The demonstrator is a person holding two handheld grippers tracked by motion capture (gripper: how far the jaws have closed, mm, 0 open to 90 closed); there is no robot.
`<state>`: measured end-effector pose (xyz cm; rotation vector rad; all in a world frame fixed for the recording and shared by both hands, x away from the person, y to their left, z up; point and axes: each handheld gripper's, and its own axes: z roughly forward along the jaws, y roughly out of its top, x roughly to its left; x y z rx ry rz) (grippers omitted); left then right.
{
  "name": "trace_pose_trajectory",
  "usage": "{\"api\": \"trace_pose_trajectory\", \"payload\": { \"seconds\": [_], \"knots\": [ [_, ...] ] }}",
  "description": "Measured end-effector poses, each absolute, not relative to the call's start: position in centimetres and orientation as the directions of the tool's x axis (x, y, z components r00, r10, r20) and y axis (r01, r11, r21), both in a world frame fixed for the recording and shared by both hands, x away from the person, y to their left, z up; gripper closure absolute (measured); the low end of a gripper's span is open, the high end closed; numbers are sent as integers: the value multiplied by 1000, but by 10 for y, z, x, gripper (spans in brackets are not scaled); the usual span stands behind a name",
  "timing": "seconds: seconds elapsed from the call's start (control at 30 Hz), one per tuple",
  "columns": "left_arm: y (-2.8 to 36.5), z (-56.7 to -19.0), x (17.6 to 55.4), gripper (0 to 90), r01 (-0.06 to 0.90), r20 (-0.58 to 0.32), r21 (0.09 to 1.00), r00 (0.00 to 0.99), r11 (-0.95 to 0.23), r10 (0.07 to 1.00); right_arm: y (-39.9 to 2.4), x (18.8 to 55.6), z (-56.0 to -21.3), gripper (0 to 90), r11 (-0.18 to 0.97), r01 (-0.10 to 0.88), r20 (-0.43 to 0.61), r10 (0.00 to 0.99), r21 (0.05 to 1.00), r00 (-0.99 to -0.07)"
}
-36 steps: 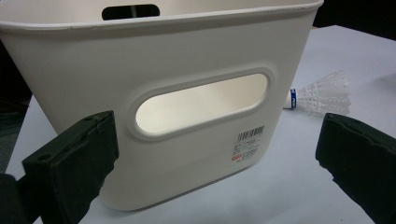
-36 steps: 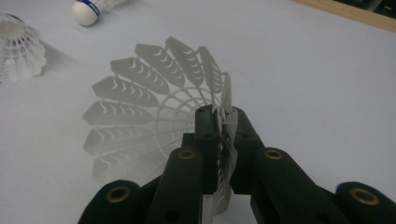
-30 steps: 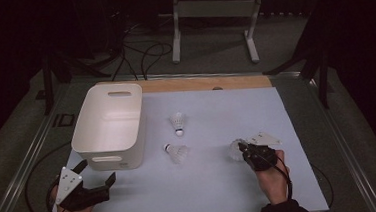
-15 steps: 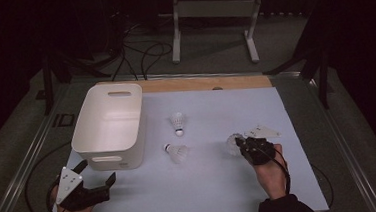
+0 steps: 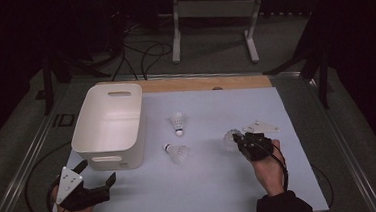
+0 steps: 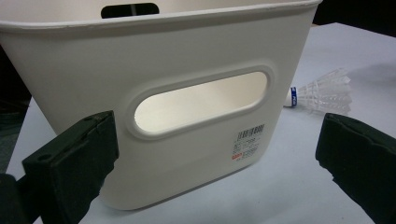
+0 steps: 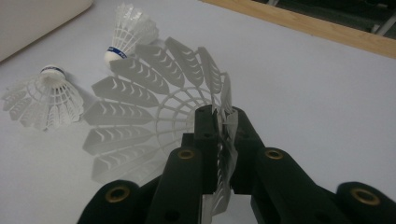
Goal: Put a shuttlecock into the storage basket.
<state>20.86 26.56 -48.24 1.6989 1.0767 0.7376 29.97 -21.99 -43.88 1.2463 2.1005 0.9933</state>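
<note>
right gripper (image 5: 236, 138) clamped on skirt of held shuttlecock (image 7: 159, 112), right of centre near the mat. left gripper (image 5: 97, 173) open, idle near bin (image 5: 108, 122). best to keep grip light on feathers, lift clear, carry left over bin rim, release inside.

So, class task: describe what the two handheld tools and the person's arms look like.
Both tools are black with two blocky jaws. The left tool carries a grey three-cornered plate; the right tool has brass-coloured rivets and a similar pale plate. Black cables trail from each. A dark sleeve covers the right forearm.
</note>
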Motion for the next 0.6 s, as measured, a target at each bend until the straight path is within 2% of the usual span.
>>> {"api": "trace_pose_trajectory", "payload": {
  "seconds": [0.6],
  "knots": [
    [266, -482, 208, 2, 323, -3, 935, 426, -149, 905, -208, 312, -424, 841, 329, 509, -61, 879, 796, -473]
  ]
}}
